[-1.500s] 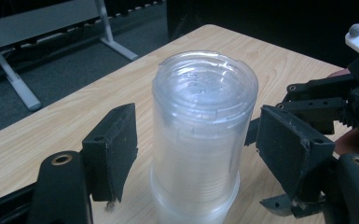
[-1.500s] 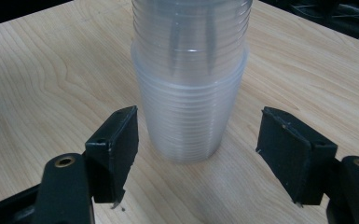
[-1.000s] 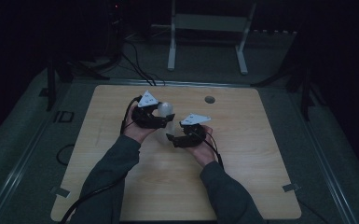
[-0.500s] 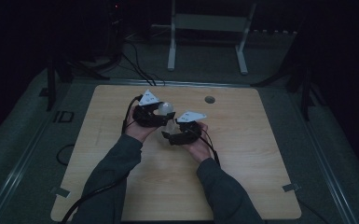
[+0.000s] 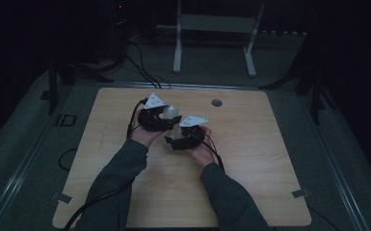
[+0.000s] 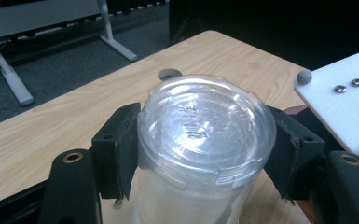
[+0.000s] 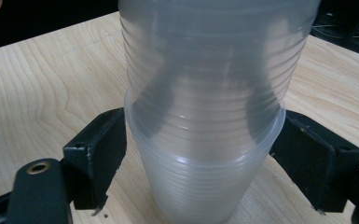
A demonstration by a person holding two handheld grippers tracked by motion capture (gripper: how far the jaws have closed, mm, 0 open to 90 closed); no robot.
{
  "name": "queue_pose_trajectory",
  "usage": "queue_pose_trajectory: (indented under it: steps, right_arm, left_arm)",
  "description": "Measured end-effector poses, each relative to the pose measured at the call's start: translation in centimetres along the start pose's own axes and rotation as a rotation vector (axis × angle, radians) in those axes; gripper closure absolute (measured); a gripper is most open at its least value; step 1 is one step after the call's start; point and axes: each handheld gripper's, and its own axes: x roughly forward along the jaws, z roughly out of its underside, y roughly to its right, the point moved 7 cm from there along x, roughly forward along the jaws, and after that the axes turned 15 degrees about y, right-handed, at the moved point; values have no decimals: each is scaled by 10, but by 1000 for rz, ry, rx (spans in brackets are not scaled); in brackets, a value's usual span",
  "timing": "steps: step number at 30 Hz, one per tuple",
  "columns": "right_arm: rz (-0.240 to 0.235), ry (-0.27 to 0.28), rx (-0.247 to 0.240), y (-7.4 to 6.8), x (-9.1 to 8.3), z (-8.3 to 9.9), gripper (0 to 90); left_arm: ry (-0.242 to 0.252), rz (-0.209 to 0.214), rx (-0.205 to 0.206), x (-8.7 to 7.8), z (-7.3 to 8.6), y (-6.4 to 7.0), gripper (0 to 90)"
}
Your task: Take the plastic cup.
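Both grippers, left (image 5: 166, 114) and right (image 5: 176, 138), now pinch 1 cup stack (image 5: 172, 122); right just arrived, ready to separate cups.

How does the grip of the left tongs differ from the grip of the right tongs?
The left tongs clamp the cup stack just under its flat top end; the right tongs clamp the same stack at a rim partway along, near the table. Both are shut on the clear stack.

cup stack (image 5: 172, 120) on table (image 5: 270, 159), between both grippers' fingers (image 6: 116, 149)
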Motion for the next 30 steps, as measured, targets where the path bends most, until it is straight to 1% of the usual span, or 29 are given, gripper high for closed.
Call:
queue_pose_trajectory:
  steps: [3, 8, 18, 24, 25, 28, 30]
  right_arm:
    - [7, 2, -5, 0, 1, 0, 198]
    - [10, 2, -7, 0, 1, 0, 204]
    - [9, 3, -12, -1, 1, 1, 205]
    - [10, 5, -12, 0, 1, 1, 206]
    - [9, 5, -12, 0, 1, 1, 206]
    - [9, 5, -12, 0, 1, 1, 206]
    - [8, 3, -8, 0, 1, 1, 206]
  left_arm:
    - [3, -2, -3, 1, 1, 0, 339]
    - [2, -5, -3, 0, -1, 0, 369]
    - [10, -2, -8, -1, -4, 0, 377]
    - [25, 3, -8, -3, -8, 0, 382]
    - [33, 3, -14, -4, -10, 0, 383]
    - [27, 10, -3, -5, -12, 0, 385]
    - [31, 11, -4, -6, -14, 0, 387]
